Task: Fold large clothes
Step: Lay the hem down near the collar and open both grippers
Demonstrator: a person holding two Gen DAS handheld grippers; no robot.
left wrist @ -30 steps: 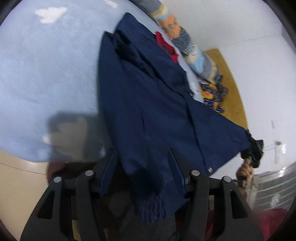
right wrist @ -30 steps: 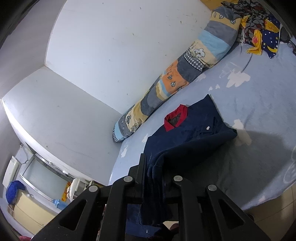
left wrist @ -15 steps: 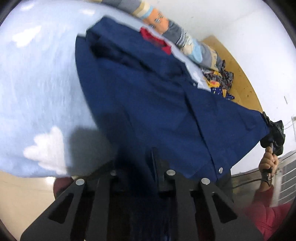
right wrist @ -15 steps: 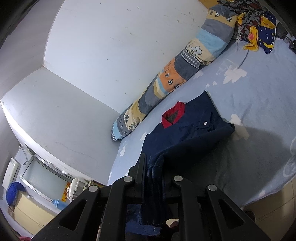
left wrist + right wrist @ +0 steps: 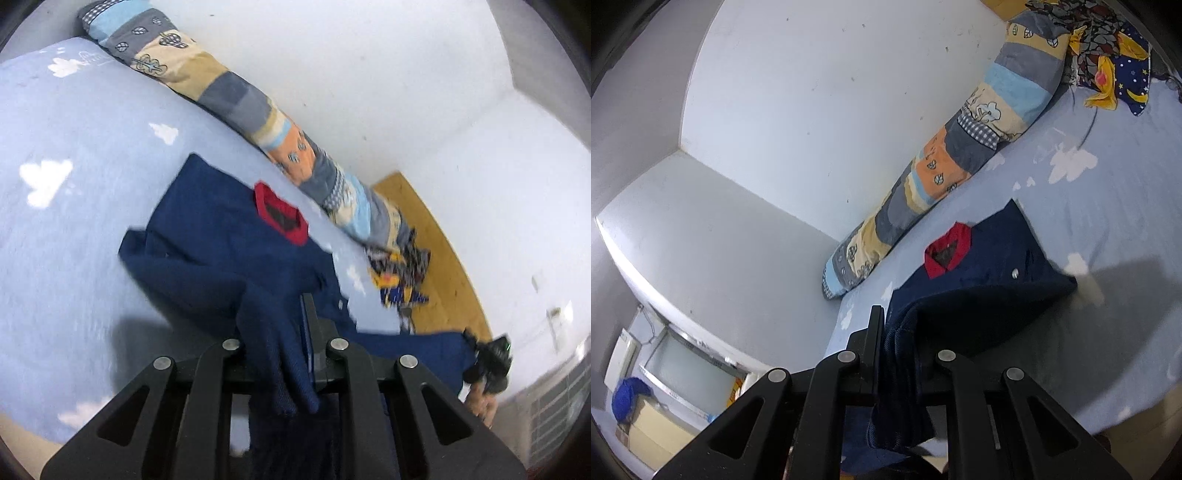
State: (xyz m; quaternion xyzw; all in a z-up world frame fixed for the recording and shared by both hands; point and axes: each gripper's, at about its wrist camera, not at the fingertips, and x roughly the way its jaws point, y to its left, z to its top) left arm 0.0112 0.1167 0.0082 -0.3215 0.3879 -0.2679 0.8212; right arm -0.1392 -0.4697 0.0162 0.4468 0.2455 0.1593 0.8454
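Since a second ago the left gripper (image 5: 291, 332) has clamped onto the hem of the navy jacket (image 5: 221, 236), whose body has settled onto the bed, red collar (image 5: 280, 218) toward 12 o'clock. Both hem corners are now held, so a fold toward the collar looks ready. At 3 o'clock, the right gripper (image 5: 905, 347) is clenched on bunched hem. A cloud-print blue sheet (image 5: 74, 147) covers the bed; a patchwork bolster (image 5: 942, 166) lies along the white wall, crumpled cloth (image 5: 1108, 66) beyond.
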